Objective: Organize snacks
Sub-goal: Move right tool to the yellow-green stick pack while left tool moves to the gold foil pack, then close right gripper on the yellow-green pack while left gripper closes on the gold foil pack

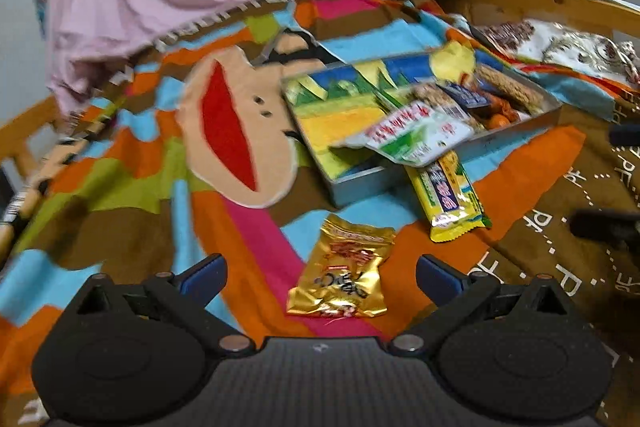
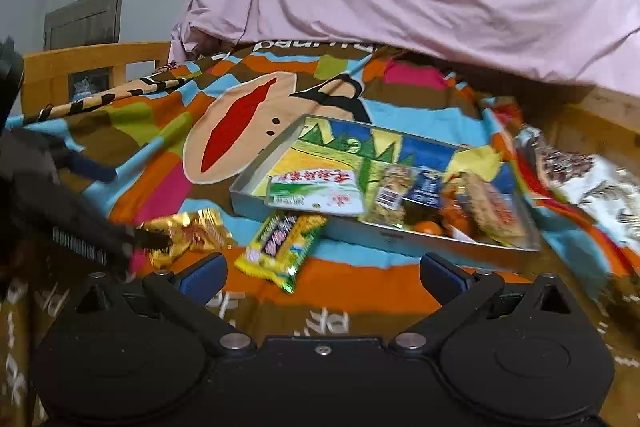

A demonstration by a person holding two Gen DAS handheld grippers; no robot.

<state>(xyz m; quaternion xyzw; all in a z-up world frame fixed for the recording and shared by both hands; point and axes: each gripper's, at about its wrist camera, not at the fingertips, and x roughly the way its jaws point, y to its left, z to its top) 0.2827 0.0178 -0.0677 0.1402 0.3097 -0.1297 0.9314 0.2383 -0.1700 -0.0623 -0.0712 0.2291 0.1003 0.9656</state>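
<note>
Hovering wide open, empty: left tongs (image 1: 322,277) over gold packet (image 1: 342,273); right tongs (image 2: 323,277) near yellow bar (image 2: 280,247).

Shiny gold foil packet (image 1: 340,273); matt metal tray (image 1: 360,183); soft cloth blanket (image 1: 120,167).

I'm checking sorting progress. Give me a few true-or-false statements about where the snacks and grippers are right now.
1. The gold packet lies on the blanket, outside the tin tray. True.
2. The left gripper is shut on the gold packet. False: its jaws are open.
3. The yellow bar is fully inside the tray. False: it lies outside, against the tray's front wall.
4. The green-and-white packet rests in the tray. True.
5. The right gripper is open and empty. True.
</note>
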